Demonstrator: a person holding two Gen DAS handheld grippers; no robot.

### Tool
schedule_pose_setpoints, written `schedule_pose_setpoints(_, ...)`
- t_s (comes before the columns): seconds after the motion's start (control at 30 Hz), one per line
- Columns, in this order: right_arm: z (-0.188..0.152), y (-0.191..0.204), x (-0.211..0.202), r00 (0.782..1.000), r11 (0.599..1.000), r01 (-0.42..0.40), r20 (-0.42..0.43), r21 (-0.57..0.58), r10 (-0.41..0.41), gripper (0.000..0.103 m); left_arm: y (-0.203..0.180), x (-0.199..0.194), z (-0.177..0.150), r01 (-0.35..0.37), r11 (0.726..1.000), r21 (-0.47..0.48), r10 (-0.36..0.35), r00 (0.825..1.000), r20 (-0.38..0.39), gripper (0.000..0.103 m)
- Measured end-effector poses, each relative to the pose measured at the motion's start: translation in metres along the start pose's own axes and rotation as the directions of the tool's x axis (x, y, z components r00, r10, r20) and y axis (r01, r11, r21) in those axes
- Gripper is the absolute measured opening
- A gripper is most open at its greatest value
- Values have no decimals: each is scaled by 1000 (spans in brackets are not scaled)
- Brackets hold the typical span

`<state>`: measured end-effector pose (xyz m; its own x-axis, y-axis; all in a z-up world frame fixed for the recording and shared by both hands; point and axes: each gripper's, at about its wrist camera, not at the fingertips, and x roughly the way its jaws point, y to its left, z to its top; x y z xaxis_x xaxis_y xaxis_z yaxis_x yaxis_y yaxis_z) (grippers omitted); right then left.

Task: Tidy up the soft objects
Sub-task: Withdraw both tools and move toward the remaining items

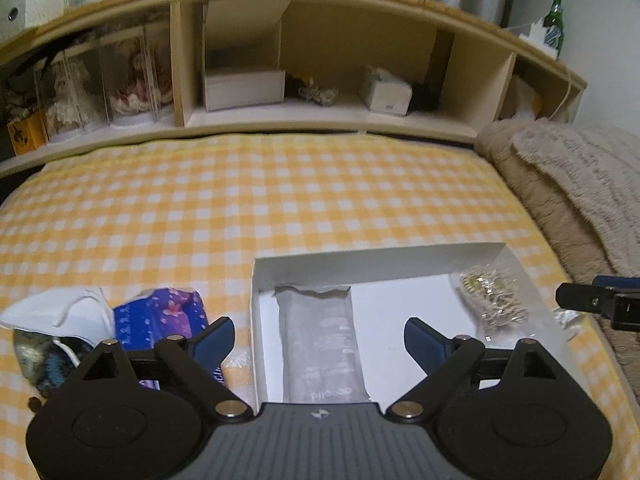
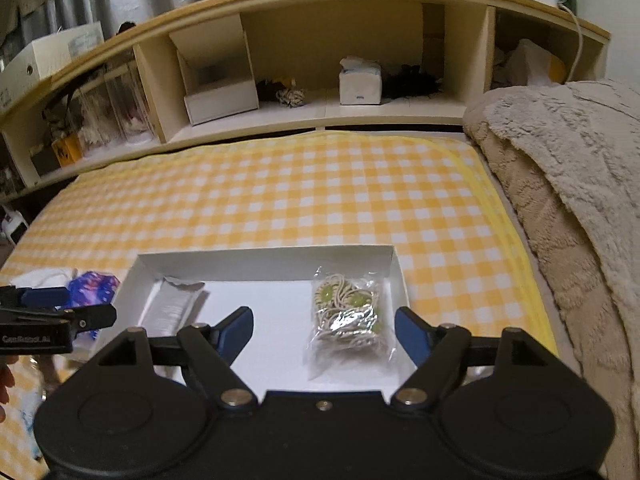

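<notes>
Both tools gaping, empty, above crinkly plastic packets in shallow white box.

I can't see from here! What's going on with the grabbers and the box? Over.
Left gripper, right gripper: open, empty. White box: clear packet, bag of cord inside. Purple pack outside. Nothing blocking.

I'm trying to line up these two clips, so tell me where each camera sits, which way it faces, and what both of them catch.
Left wrist: on the left gripper, looking down its open fingers at the white box; the right gripper's tip shows at right.
Right wrist: on the right gripper, open, above the clear bag; the left gripper and fingertips show at left.
Shared: box, silver pouch, checked bedcover, headboard shelf.
</notes>
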<state>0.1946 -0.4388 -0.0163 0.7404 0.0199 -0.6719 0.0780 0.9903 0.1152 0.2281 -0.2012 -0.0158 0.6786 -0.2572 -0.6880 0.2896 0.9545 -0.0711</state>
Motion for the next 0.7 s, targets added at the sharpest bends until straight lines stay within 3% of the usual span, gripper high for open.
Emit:
schedule_pose_setpoints(0.4,-7,35,-83,996,1000,4,86,-7,-4,91,13,-84,-5,33,999,32,-36,996,77,103)
schedule_pose_setpoints(0.7,-27,74,-125,989,999,29,146,-27,-25,103,31,-129,-25,55,998,34,-59,992,110,103)
